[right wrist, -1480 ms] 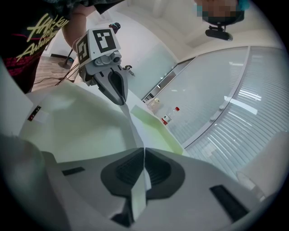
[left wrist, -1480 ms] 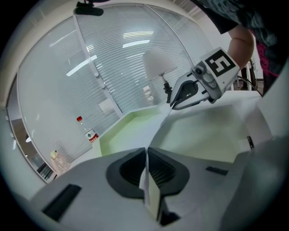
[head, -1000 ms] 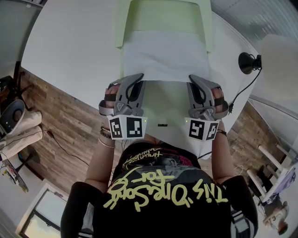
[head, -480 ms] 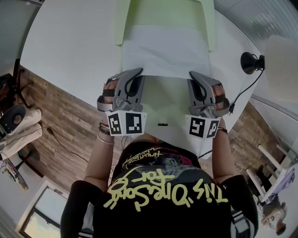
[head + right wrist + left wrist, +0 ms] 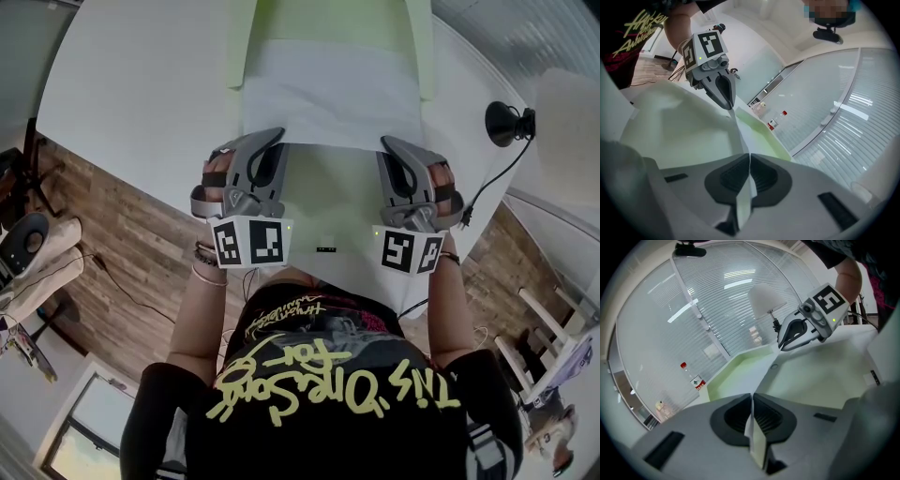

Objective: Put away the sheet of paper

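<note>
The sheet of paper (image 5: 328, 94) lies at 12 o'clock from you, spread over the pale green folder (image 5: 328, 202). Its near edge runs between your two grippers. The left gripper (image 5: 275, 139) has its jaws closed tight on the sheet's 7 o'clock corner, and a thin white edge shows pinched between the pads. The right gripper (image 5: 389, 145) is clamped the same way on the 5 o'clock corner.

Treat the sheet as very light, thin and limp. It will likely sag in the middle, buckle if you push it from behind, and crease or tear if your hands drift apart or twist. The two near corners look like the right hold, since they keep that edge taut and level.

The folder rests on the white surface (image 5: 141, 94), with a black stand (image 5: 506, 122) and its cable at 2 o'clock.
</note>
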Available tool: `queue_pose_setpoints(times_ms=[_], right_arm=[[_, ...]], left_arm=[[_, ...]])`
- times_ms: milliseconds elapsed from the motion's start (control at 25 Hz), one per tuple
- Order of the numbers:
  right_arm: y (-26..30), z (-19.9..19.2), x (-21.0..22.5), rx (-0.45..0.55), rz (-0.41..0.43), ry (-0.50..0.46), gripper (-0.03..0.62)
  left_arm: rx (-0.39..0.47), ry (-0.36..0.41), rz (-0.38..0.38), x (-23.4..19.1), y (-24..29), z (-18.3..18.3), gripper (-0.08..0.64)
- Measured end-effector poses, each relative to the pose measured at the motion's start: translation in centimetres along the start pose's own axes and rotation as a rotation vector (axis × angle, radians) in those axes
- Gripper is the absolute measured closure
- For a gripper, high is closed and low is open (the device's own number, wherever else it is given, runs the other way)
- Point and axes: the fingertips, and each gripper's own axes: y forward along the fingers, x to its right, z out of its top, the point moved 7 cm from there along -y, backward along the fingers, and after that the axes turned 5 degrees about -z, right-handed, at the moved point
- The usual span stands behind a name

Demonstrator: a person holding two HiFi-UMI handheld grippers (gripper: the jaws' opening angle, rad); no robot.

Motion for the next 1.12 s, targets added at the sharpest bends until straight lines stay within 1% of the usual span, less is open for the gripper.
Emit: queue_pose_setpoints(times_ms=[640, 1120], right_arm=[[1.0, 0.2, 0.6, 0.008, -0.010, -0.007, 0.584], [1.6, 0.3, 1.2, 0.013, -0.026, -0.020, 0.584]], left_arm=[[-0.008, 0.024, 0.008, -1.0, 0.5, 0.0, 0.548], [-0.009, 0.020, 0.022, -1.6, 0.9, 0.0, 0.548]])
